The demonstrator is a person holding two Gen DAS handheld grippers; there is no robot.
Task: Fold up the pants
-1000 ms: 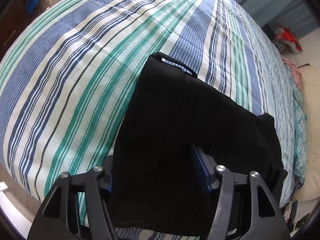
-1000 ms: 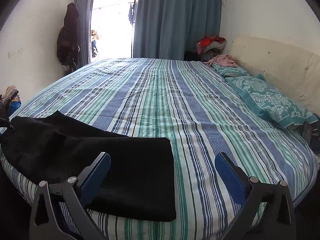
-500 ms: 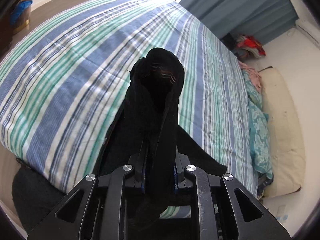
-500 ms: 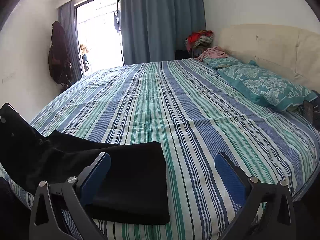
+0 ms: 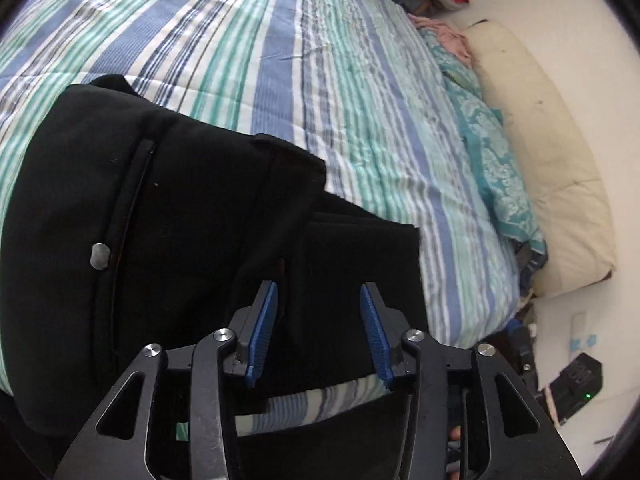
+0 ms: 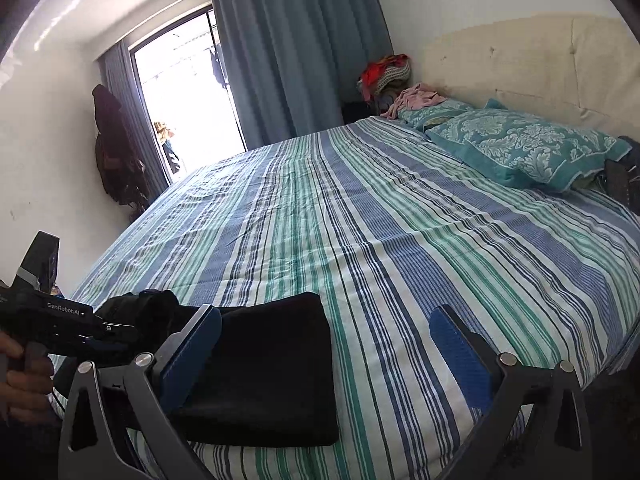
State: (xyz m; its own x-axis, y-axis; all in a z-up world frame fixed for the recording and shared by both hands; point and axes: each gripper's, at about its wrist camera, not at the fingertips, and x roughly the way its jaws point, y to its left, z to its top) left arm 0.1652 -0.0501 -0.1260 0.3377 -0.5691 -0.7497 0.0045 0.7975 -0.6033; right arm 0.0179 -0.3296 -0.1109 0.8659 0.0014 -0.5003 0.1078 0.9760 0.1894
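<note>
**A:** ok where are the black pants sitting? In your left wrist view they fill the lower left and centre of the frame, lying on the striped bedspread near its edge, one layer folded over another. Silver button shows at left.

**B:** yep, and your left gripper is part open, blue pads spread with nothing pinched between them, just hovering over the cloth.

**A:** right one?

**B:** your right gripper is spread wide, holding nothing. In that view the pants sit lower left, behind its left finger. Teal pillow is upper right, against the cream headboard.
</note>
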